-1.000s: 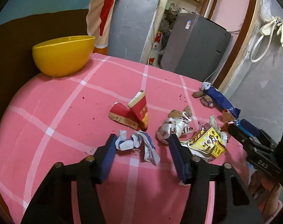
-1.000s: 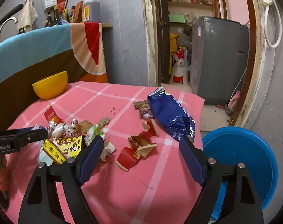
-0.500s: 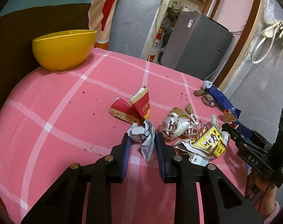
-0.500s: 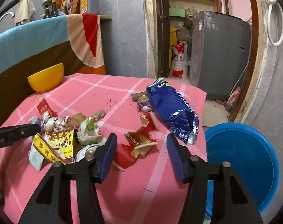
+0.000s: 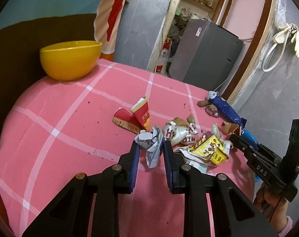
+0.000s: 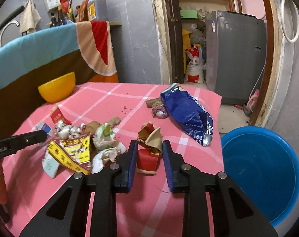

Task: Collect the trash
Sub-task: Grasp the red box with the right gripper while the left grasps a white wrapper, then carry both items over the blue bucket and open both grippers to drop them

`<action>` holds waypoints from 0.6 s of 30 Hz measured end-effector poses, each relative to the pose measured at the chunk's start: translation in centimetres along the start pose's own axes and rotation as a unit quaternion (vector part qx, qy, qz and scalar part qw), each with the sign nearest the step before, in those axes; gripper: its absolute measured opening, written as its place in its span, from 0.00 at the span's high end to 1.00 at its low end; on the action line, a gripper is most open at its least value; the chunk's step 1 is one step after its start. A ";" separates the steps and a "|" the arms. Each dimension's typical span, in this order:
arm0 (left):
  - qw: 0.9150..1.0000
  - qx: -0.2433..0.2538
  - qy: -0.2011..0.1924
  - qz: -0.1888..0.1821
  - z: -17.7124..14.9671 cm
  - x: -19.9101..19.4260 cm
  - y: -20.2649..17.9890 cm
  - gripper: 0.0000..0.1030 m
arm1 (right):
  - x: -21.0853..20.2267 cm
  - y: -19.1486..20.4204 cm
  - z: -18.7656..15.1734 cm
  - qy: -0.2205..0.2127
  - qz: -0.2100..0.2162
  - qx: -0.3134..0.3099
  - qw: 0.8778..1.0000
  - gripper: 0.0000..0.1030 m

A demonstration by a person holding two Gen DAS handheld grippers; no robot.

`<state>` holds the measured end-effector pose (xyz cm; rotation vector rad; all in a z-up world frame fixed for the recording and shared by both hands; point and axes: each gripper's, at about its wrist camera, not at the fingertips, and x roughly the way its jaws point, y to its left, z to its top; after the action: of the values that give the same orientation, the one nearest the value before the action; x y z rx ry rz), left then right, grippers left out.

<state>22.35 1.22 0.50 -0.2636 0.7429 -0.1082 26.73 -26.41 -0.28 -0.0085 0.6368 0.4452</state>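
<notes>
My left gripper (image 5: 149, 145) is shut on a crumpled white-and-blue wrapper (image 5: 152, 143), which hangs a little above the pink checked tablecloth (image 5: 70, 118). My right gripper (image 6: 150, 145) is shut on a torn red-and-tan carton (image 6: 149, 150) near the table's right edge. Loose trash lies between them: a red carton (image 5: 133, 118), a silver-white wrapper (image 5: 177, 133), a yellow packet (image 6: 72, 152) and a large blue bag (image 6: 187, 114). A blue bucket (image 6: 262, 167) stands on the floor to the right of the table.
A yellow bowl (image 5: 70, 59) sits at the table's far left corner. Behind it hangs a brown and teal cloth (image 6: 31, 45). A grey appliance (image 6: 236, 57) stands past the doorway. A small purple-brown lump (image 6: 159, 110) lies by the blue bag.
Both grippers have gone from wide open to shut. The left one closed on the crumpled wrapper and lifted it slightly; the right one moved forward and closed on the torn red carton.
</notes>
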 end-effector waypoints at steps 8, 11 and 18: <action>0.998 0.020 -0.056 -0.009 0.4 -2.4 -1.9 0.80 | -2.8 0.1 0.4 -0.056 0.006 0.005 0.998 0.77; 0.996 0.033 -0.079 -0.018 0.9 -3.0 -3.4 0.80 | -4.8 -0.3 0.8 -0.098 0.004 0.010 0.995 0.77; 0.986 0.079 -0.138 -0.059 2.4 -3.3 -9.0 0.80 | -10.1 -1.9 1.8 -0.208 -0.042 0.011 0.977 0.77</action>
<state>21.52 -6.30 6.76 -0.1671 0.4404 -0.2362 21.28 -31.89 6.71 0.0773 0.2273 0.3433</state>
